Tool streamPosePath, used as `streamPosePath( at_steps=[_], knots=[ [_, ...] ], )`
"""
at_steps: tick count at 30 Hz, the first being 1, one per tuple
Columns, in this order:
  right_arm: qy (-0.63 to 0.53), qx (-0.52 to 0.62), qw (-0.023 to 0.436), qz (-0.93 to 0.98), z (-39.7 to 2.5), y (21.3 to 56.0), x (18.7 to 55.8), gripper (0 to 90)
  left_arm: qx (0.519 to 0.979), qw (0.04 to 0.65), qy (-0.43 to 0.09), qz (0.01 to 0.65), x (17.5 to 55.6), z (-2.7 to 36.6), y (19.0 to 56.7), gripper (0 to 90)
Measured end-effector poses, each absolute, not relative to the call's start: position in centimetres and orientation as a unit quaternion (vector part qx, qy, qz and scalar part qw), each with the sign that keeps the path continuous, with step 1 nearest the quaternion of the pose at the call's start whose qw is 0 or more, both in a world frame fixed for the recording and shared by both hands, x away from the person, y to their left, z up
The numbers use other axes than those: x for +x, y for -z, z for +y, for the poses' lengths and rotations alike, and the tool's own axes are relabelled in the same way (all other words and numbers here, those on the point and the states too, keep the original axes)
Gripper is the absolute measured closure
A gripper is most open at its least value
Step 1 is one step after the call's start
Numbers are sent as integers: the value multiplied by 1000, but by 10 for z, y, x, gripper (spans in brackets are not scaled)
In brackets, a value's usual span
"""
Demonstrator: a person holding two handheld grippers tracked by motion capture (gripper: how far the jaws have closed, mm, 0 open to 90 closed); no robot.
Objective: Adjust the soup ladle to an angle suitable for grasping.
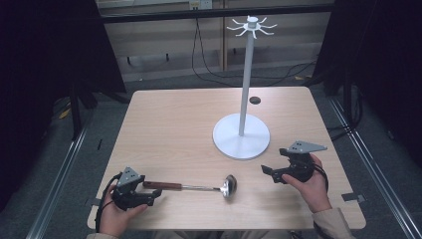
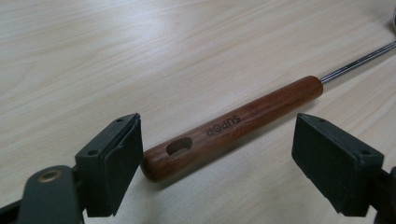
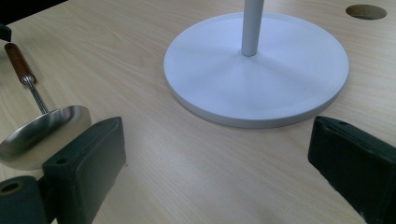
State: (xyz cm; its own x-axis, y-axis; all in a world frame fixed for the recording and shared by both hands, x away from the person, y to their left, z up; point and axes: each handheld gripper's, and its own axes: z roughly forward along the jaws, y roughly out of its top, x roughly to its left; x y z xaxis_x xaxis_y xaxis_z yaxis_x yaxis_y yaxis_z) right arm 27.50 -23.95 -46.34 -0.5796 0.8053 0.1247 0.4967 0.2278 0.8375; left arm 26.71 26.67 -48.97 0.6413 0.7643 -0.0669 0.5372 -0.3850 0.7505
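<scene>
A ladle [image 1: 199, 187] with a brown wooden handle [image 2: 233, 126] and a steel bowl [image 3: 42, 133] lies flat near the table's front edge. My left gripper [image 1: 157, 195] is open at the handle's end, and the handle's tip lies between its jaws [image 2: 217, 163] without touching either pad. My right gripper [image 1: 268, 174] is open to the right of the ladle bowl, holding nothing [image 3: 215, 172]. A white stand [image 1: 242, 135] with a round base [image 3: 257, 70], a tall pole and hooks on top [image 1: 252, 26] rises behind the ladle.
A small dark round hole [image 1: 255, 100] sits in the wooden table [image 1: 174, 124] behind the stand's base. Black cables run across the floor beyond the table's far edge.
</scene>
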Motion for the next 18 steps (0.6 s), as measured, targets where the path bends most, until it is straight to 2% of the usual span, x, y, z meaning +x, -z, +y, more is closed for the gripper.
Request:
streamPosePath(
  at_steps=[10, 14, 17, 18],
  knots=[
    [-460, 410, 166, 770, -228, 460, 282, 42, 811, 390, -153, 408, 262, 276, 486, 201],
    [-462, 407, 164, 770, -225, 459, 285, 43, 808, 391, -158, 411, 258, 281, 483, 271],
    [-465, 403, 163, 771, -223, 458, 287, 45, 810, 384, -160, 413, 256, 283, 482, 363],
    [-465, 403, 163, 771, -223, 458, 287, 45, 812, 376, -165, 414, 256, 284, 482, 363]
  ],
)
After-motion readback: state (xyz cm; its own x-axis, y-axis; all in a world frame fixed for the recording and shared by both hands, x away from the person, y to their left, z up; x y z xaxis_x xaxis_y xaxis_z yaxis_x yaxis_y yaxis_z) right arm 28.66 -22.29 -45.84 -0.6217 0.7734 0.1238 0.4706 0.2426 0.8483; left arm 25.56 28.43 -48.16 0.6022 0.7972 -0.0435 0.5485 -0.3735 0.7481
